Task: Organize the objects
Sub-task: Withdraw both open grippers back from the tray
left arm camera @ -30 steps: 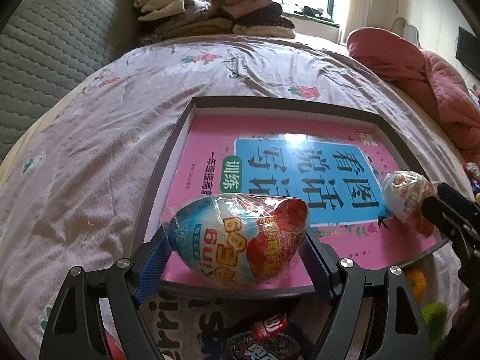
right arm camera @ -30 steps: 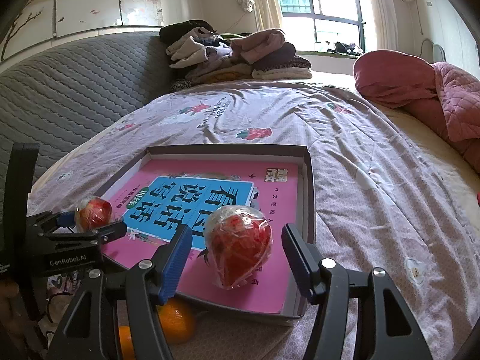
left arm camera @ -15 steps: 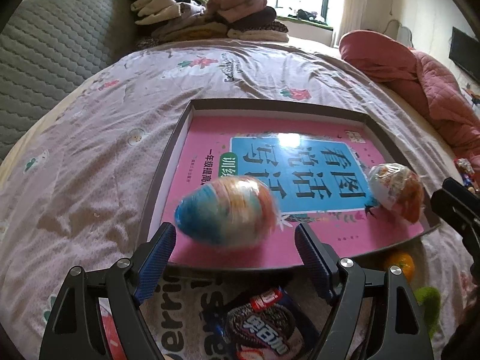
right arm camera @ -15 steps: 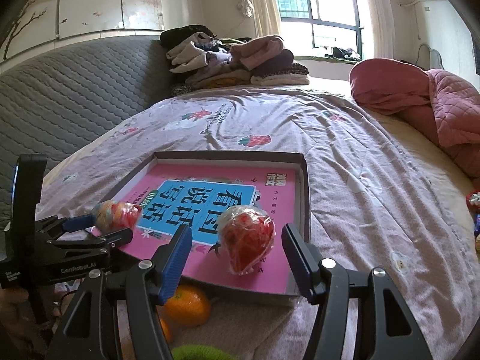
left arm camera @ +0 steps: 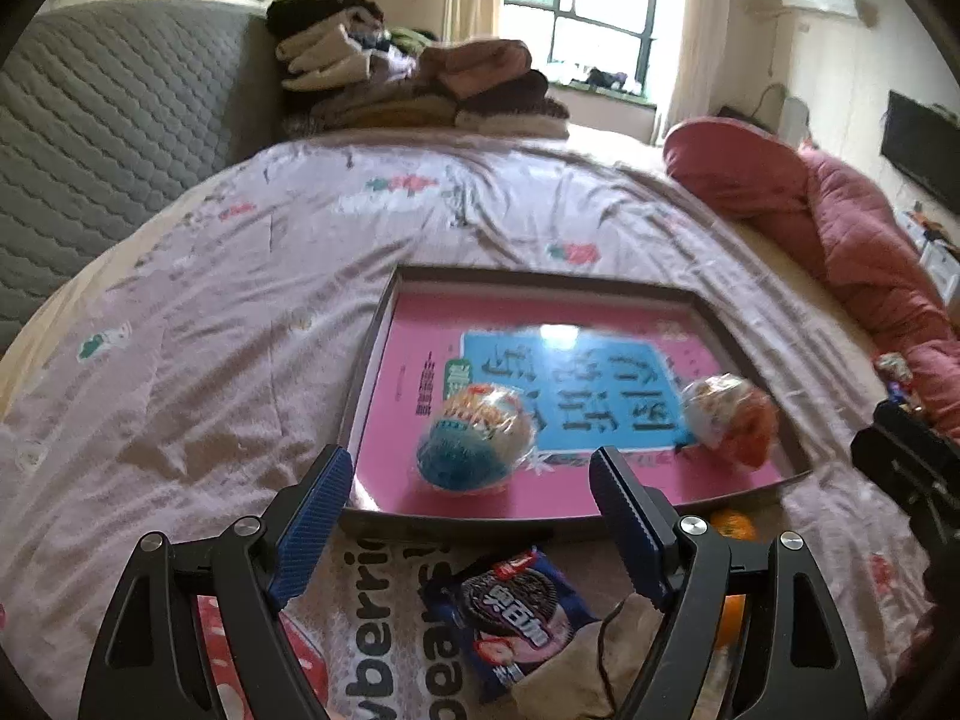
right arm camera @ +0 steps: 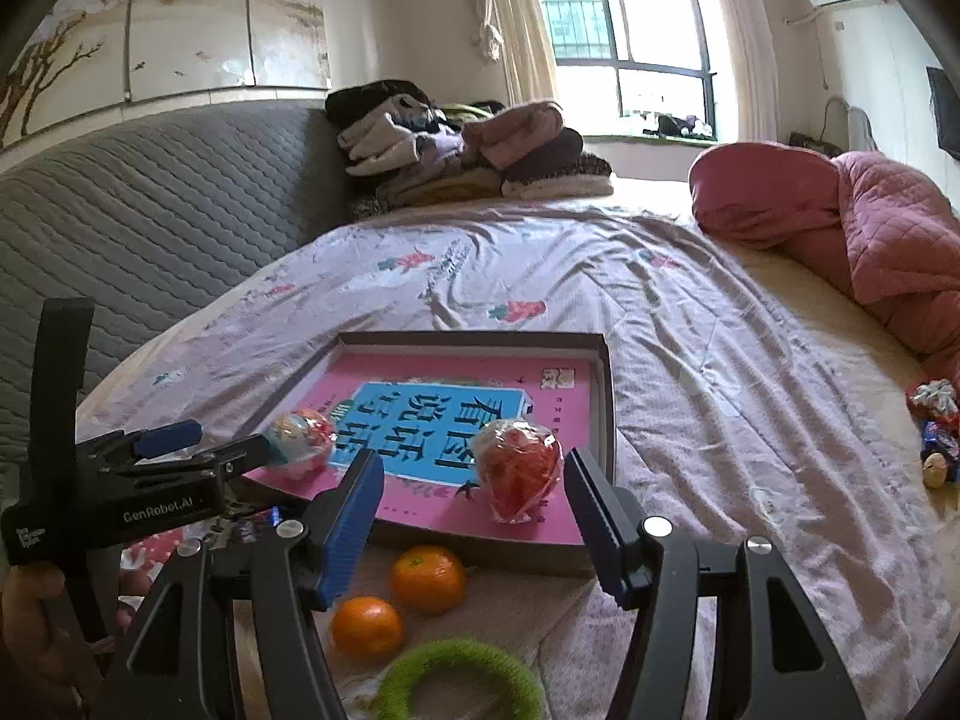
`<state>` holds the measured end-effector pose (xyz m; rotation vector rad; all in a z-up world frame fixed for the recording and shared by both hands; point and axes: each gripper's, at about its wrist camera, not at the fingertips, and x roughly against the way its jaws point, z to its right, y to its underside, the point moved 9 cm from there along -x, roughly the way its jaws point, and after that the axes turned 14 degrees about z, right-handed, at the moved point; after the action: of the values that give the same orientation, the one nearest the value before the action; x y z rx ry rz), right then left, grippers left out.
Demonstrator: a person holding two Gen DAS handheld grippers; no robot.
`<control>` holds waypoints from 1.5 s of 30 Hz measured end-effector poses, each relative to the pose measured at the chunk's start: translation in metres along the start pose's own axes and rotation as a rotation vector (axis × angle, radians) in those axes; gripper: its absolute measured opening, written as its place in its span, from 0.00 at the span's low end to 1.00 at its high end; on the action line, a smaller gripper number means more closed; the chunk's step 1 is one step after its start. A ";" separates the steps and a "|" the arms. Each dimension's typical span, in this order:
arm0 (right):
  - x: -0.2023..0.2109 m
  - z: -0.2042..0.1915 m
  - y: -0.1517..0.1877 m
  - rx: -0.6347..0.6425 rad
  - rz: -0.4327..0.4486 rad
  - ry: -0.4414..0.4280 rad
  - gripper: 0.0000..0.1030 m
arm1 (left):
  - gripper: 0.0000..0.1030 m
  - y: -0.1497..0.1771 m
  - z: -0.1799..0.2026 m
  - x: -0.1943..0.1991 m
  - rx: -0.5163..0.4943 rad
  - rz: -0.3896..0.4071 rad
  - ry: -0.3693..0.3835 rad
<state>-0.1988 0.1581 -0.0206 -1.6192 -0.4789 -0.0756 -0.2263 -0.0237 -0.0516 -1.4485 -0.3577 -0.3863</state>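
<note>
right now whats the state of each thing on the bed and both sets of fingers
left gripper: fingers open, nothing between them
right gripper: fingers open, nothing between them
blue egg: wrapped, lying in the tray, untouched
red egg: wrapped, lying in the tray, untouched
tray: flat on the bed, pink book inside
oranges: two, loose outside the tray
cookie pack: sealed, outside the tray
</note>
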 end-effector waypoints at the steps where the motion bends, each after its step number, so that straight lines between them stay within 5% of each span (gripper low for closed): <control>1: 0.005 -0.002 -0.002 0.002 0.008 -0.001 0.61 | 0.80 -0.003 0.000 0.005 0.001 0.013 0.003; 12: 0.051 -0.017 -0.018 0.012 0.056 0.001 0.61 | 0.80 -0.026 0.010 0.068 0.062 0.119 0.097; 30: 0.105 -0.027 -0.031 0.023 0.109 0.008 0.61 | 0.80 -0.033 0.036 0.157 0.003 0.264 0.253; 45: 0.118 -0.026 -0.024 0.032 0.093 0.015 0.61 | 0.80 -0.021 0.037 0.174 -0.045 0.271 0.235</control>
<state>-0.0938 0.1645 0.0435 -1.6061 -0.3914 -0.0105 -0.0818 0.0044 0.0506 -1.4545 0.0368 -0.3411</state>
